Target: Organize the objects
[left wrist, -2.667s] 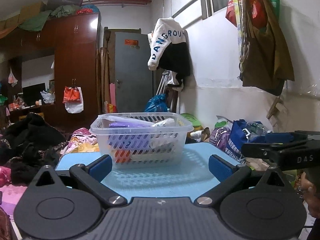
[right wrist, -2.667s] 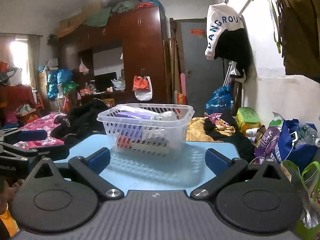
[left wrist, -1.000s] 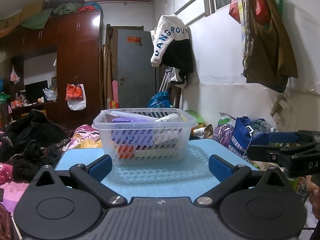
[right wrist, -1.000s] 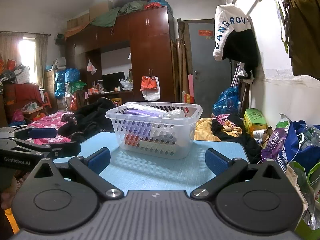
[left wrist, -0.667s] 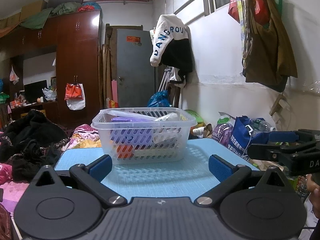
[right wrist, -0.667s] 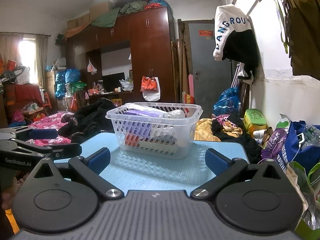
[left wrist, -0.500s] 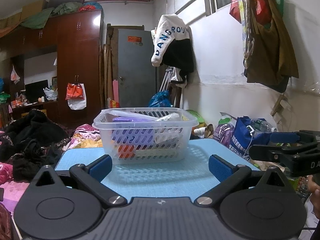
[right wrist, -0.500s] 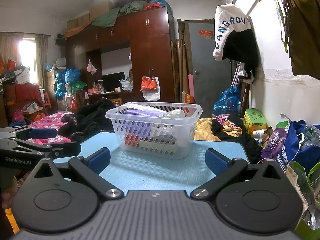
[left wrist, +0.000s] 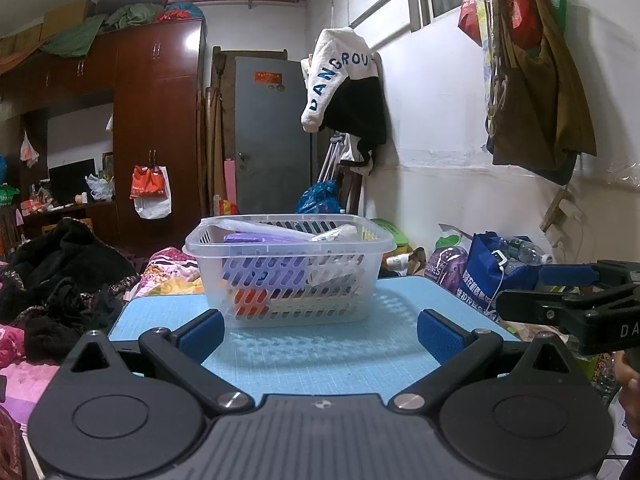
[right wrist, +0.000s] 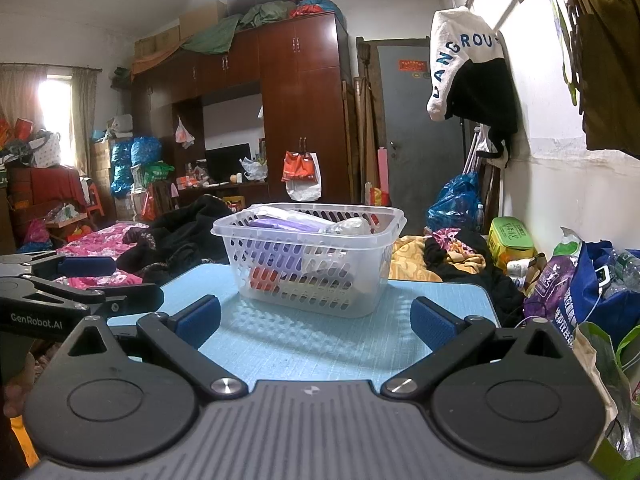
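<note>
1. I see the table (left wrist: 400,360) with its light blue gridded top; its surface looks a little textured, so I judge things will not skid much on it.
2. The basket (left wrist: 290,272) stands upright on the table's far half, straight ahead of both cameras and well apart from both tongs. It is clear perforated plastic: light, I judge, thin-walled and likely to flex if squeezed mid-wall. The rolled rim is the stiffest place to take hold; I would pinch it at the two short ends, one tong each, to keep it level.
3. Inside the basket lies a purple pack (left wrist: 264,268), reaching up near the rim. It looks like soft wrapping, easy to dent and light.
4. Below it sits an orange item (left wrist: 250,300) against the front wall, too hidden to name.
5. A pale crinkly wrapper (left wrist: 334,236) lies near the rim on the right; probably slippery film.
6. My left tongs (left wrist: 320,330) are spread wide and hold nothing.
7. My right tongs (right wrist: 314,322) are likewise spread wide and hold nothing.
</note>
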